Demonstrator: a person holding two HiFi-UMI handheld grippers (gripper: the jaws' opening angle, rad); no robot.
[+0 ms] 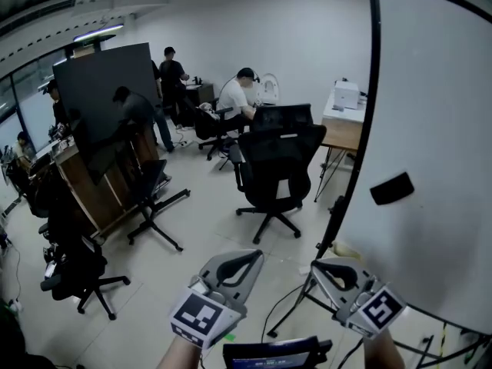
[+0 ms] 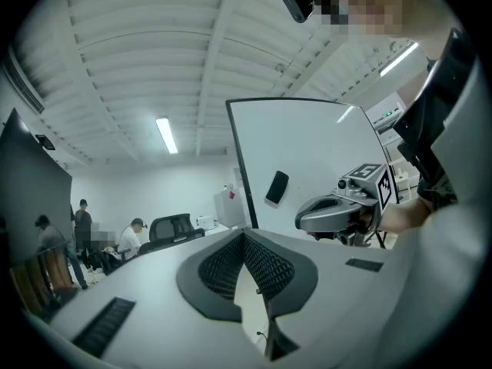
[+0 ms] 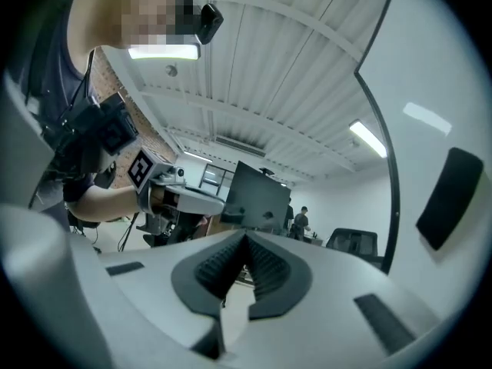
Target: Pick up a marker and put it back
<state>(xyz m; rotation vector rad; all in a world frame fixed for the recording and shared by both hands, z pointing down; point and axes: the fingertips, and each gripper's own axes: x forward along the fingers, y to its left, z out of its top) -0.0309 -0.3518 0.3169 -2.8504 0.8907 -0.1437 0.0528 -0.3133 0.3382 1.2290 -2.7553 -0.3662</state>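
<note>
No marker shows in any view. In the head view my left gripper point(image 1: 252, 257) and right gripper point(image 1: 320, 268) are held side by side low in the picture, level, over the floor beside a whiteboard point(image 1: 438, 114). A black eraser point(image 1: 391, 188) sticks to the board. In the left gripper view the left gripper point(image 2: 244, 235) is shut with nothing between its pads. The right gripper point(image 2: 338, 210) shows to its right, with the eraser point(image 2: 277, 187) beyond. In the right gripper view the right gripper point(image 3: 246, 238) is shut and empty. The left gripper point(image 3: 184, 198) shows at its left.
A black office chair point(image 1: 273, 171) stands straight ahead, with more chairs point(image 1: 77, 271) at the left. A large dark board on a stand point(image 1: 108, 98) is at the back left. Several people sit or stand at desks beyond. The whiteboard's stand legs point(image 1: 296, 302) and cables lie near my grippers.
</note>
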